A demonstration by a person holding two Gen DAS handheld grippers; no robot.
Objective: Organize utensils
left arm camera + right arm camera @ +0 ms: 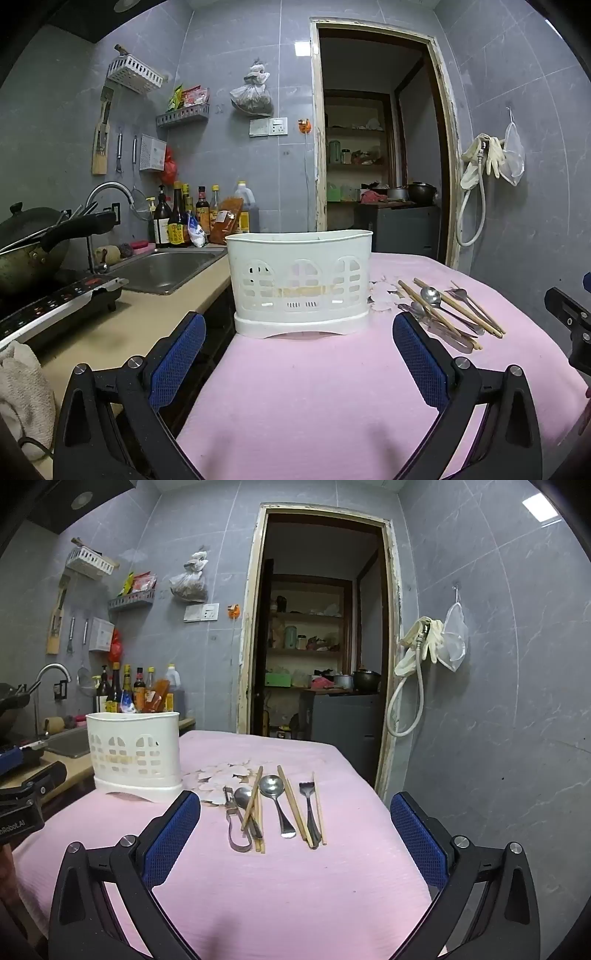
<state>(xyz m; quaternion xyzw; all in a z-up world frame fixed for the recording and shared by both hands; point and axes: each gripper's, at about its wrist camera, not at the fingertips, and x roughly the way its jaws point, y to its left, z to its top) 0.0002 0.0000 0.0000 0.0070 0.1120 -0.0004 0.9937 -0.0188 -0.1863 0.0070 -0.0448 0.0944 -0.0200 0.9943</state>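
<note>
Utensils (pixel 280 808) are laid on pink cloth (pixel 280 897) beside a white basket (pixel 135 755); left gripper (pixel 299 339) and right gripper (pixel 295 818) are spread wide, empty.

You are looking through two fisheye lenses: walls and doorway (pixel 317 620) bow outward, and black vignette fills the corners. Cool overhead light is dim and even, with a bright ceiling-panel reflection on the tiles (pixel 540 506). The pink cloth (pixel 280 886) shows only soft shadows. The room beyond the doorway is murky; focus holds sharp.
</note>
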